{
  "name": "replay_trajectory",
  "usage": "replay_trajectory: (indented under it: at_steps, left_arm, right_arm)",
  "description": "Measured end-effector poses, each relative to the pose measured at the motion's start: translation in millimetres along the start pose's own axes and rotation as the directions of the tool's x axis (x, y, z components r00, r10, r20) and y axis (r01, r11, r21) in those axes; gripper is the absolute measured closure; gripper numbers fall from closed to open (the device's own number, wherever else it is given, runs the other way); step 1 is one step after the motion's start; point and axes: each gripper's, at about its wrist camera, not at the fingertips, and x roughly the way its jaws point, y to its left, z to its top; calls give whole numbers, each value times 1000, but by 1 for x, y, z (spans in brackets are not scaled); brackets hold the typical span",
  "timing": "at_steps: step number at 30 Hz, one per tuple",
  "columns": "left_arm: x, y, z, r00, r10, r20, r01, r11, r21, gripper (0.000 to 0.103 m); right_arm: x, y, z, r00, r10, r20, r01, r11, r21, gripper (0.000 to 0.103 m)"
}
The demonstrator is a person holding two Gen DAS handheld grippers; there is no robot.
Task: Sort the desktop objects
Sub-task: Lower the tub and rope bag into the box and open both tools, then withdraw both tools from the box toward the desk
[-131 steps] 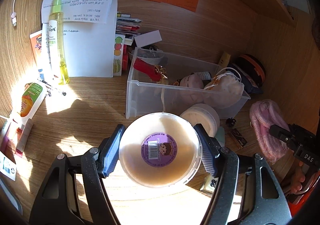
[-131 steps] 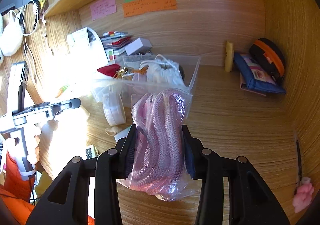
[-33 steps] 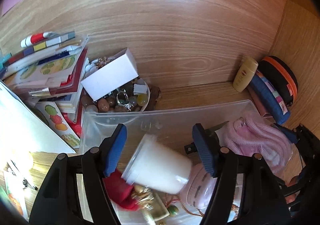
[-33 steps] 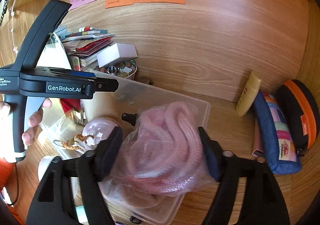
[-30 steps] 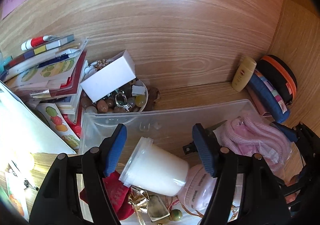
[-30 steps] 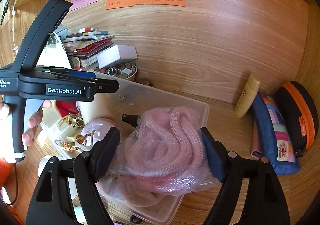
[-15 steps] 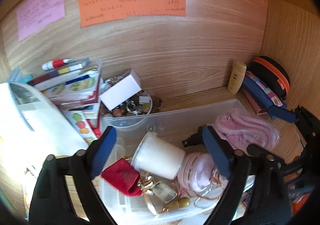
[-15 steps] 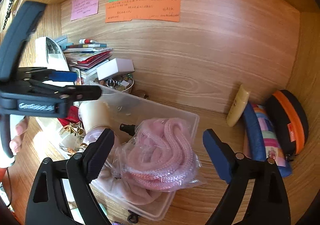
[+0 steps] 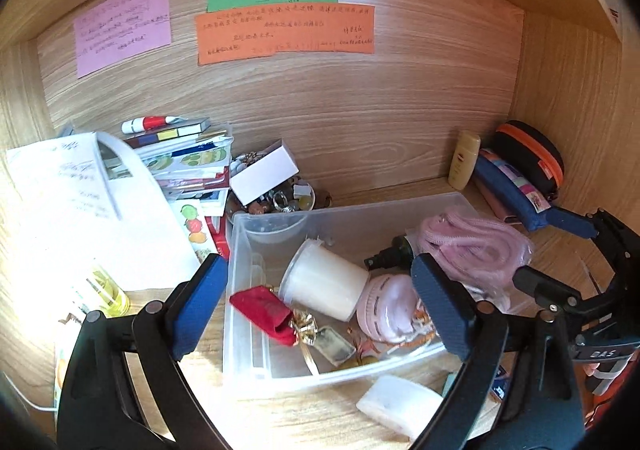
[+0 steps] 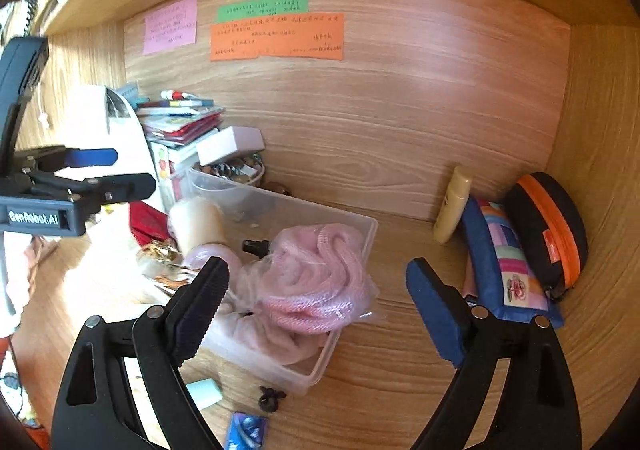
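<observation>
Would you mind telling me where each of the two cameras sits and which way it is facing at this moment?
Left wrist view: sits on the left gripper, open, looking down and forward into the clear bin toward the back wall; the right gripper shows at the right edge.
Right wrist view: sits on the right gripper, open, above the bin's right end, facing the back wall; the left gripper and some fingers show at left.
Both share the bin, the bagged pink rope, the white cup and the orange note.

sticky notes [image 9: 285, 28] writing too small to read; paper [image 9: 80, 210] overexposed, text mostly lost
</observation>
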Motion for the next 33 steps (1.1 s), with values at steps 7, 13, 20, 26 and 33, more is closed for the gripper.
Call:
replay_trajectory:
  at_steps: [7, 13, 20, 26, 33]
  left_arm:
    - [-18, 5, -19, 1000, 16, 18, -16, 999, -28, 9]
    - [-32, 8, -42, 999, 20, 46, -18, 998, -52, 9]
    - [-52, -4, -76, 993, 53, 105, -45, 996, -71, 9]
    - [-63, -9, -98, 999, -13, 51, 19, 992, -122, 9]
    - [-67, -21, -125, 997, -78, -25, 75, 990, -121, 9]
  right_arm:
    - [-19, 5, -4, 997, -68, 32, 67, 997, 36, 0]
    - [-32, 8, -14, 992, -118, 34, 116, 991, 61, 0]
    - [-42, 9, -37, 997, -75, -12, 75, 991, 109, 0]
    - [-46, 19, -58, 996, -65, -59, 71, 992, 103, 0]
    - [-49, 35, -81, 995, -62, -81, 67, 995, 68, 0]
